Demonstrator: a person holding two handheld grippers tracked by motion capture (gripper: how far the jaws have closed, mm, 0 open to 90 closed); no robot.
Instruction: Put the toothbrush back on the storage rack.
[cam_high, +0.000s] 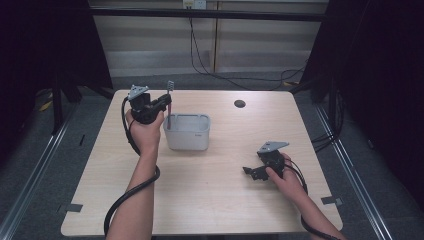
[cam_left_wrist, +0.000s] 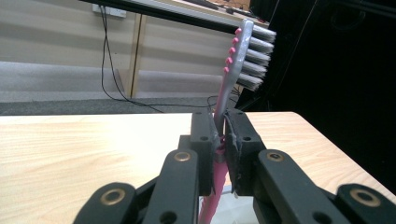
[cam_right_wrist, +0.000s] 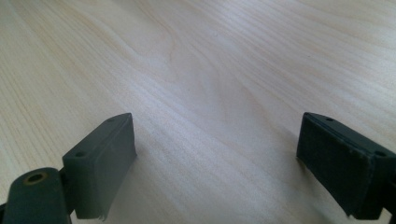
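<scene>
Grey bin (cam_high: 187, 132): rectangular, on the table (cam_high: 215, 200), left of centre; contents not discernible.
Left gripper (cam_high: 166, 103): jaws clamped on the toothbrush (cam_high: 170, 97), held upright over the bin's left end.
Right gripper (cam_high: 248, 172): jaws spread wide, nothing between them, low over bare tabletop.
Toothbrush (cam_left_wrist: 233, 79): pink handle, grey neck, pink studs, white bristles uppermost.

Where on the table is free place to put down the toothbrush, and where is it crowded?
The table is bare between the grey bin and the right claw, along the near edge, and on the far right around the dark round hole. The far left is crowded: the left claw holds the toothbrush upright over the bin's left end.
</scene>
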